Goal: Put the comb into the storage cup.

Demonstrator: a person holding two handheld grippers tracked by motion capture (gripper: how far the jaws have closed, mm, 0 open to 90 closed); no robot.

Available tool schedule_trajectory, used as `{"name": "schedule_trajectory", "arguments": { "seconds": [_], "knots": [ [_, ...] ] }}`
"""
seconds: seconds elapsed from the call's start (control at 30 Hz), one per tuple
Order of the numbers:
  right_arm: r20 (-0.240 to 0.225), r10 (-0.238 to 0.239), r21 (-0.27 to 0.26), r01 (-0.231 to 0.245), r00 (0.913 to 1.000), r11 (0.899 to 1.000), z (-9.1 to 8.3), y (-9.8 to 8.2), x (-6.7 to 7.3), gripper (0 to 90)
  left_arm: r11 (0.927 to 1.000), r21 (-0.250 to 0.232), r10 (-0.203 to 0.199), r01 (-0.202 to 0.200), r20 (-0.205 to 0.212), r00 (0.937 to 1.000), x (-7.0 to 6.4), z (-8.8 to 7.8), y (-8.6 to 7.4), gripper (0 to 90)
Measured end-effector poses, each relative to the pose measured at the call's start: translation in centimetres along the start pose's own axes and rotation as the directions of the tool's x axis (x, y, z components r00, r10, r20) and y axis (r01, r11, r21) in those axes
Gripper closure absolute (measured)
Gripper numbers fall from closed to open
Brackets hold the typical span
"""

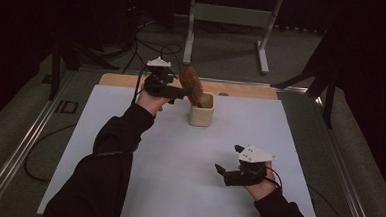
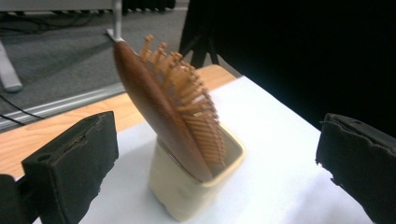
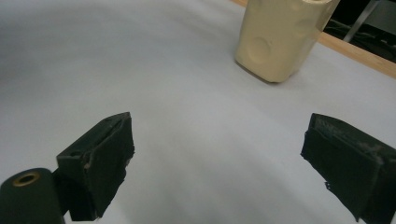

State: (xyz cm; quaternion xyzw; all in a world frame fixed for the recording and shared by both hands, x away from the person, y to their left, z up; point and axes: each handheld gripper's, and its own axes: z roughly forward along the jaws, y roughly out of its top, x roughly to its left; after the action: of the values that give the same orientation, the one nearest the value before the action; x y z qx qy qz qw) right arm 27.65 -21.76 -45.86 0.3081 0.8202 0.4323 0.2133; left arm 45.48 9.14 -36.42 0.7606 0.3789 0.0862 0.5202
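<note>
A wooden paddle hairbrush point(image 1: 190, 85) point(image 2: 170, 105) stands handle-down in a cream square cup point(image 1: 201, 109) point(image 2: 187, 189) point(image 3: 280, 35) at the back middle of the white mat. It leans toward the far left, bristles facing right. My left gripper point(image 1: 181, 92) point(image 2: 215, 158) hovers just left of the brush, open, with the brush and cup ahead between its jaws and nothing gripped. My right gripper point(image 1: 229, 160) point(image 3: 217, 163) rests low over the mat at the front right, open and empty, pointing toward the cup.
The white mat point(image 1: 178, 158) covers most of the table; a strip of bare wood point(image 1: 242, 90) runs along the far edge. A metal stand point(image 1: 230, 20) and cables lie on the floor beyond. Metal rails point(image 1: 18, 149) flank the table.
</note>
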Motion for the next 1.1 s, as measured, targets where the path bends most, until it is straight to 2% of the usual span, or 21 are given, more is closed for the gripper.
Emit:
{"name": "schedule_trajectory", "arguments": {
  "seconds": [0.03,0.07,0.23,0.43,0.47,0.6,0.7,0.97,1.1],
  "knots": [
    [0.0,0.0,0.0,0.0,1.0,1.0,0.0,0.0,0.0,8.7,1.0,0.0,0.0,0.0,0.0,1.0,0.0,0.0,0.0,0.0],
    [-0.015,0.023,0.003,-0.023,0.9996,1.0,0.1,0.0,-0.1,8.6,0.9998,0.0,0.02,-0.02,0.02,0.9996,-0.1,-0.2,-0.2,0.0],
    [-0.02,0.041,0.005,-0.041,0.999,0.999,0.4,-0.1,-0.3,8.5,0.9977,-0.017,0.066,-0.065,0.031,0.9974,-0.1,-0.9,-0.7,0.0],
    [-0.025,0.045,-0.01,-0.045,0.9987,0.999,0.3,0.0,-0.3,8.6,0.9962,-0.01,0.087,-0.087,0.037,0.9955,0.0,-1.3,-1.2,0.0],
    [-0.028,0.047,-0.006,-0.047,0.9985,0.999,0.3,0.0,-0.3,8.6,0.9947,-0.02,0.102,-0.101,0.052,0.9934,0.0,-1.5,-1.3,0.0],
    [-0.027,0.047,-0.003,-0.047,0.9985,0.999,0.3,0.0,-0.3,8.6,0.9926,-0.026,0.12,-0.119,0.075,0.9899,-0.1,-1.8,-1.6,0.0],
    [-0.026,0.051,-0.006,-0.051,0.9984,0.999,0.3,0.0,-0.3,8.6,0.9901,-0.017,0.14,-0.139,0.073,0.9875,-0.2,-2.0,-1.9,0.0],
    [-0.02,0.052,-0.008,-0.052,0.9985,0.999,0.2,0.0,-0.3,8.6,0.9885,0.003,0.151,-0.151,0.083,0.9851,-0.1,-2.7,-2.7,0.0],
    [-0.013,0.049,-0.009,-0.049,0.9987,0.999,0.1,0.0,-0.3,8.6,0.9853,0.013,0.168,-0.17,0.084,0.9821,-0.2,-3.1,-3.5,0.0]
  ]
}}
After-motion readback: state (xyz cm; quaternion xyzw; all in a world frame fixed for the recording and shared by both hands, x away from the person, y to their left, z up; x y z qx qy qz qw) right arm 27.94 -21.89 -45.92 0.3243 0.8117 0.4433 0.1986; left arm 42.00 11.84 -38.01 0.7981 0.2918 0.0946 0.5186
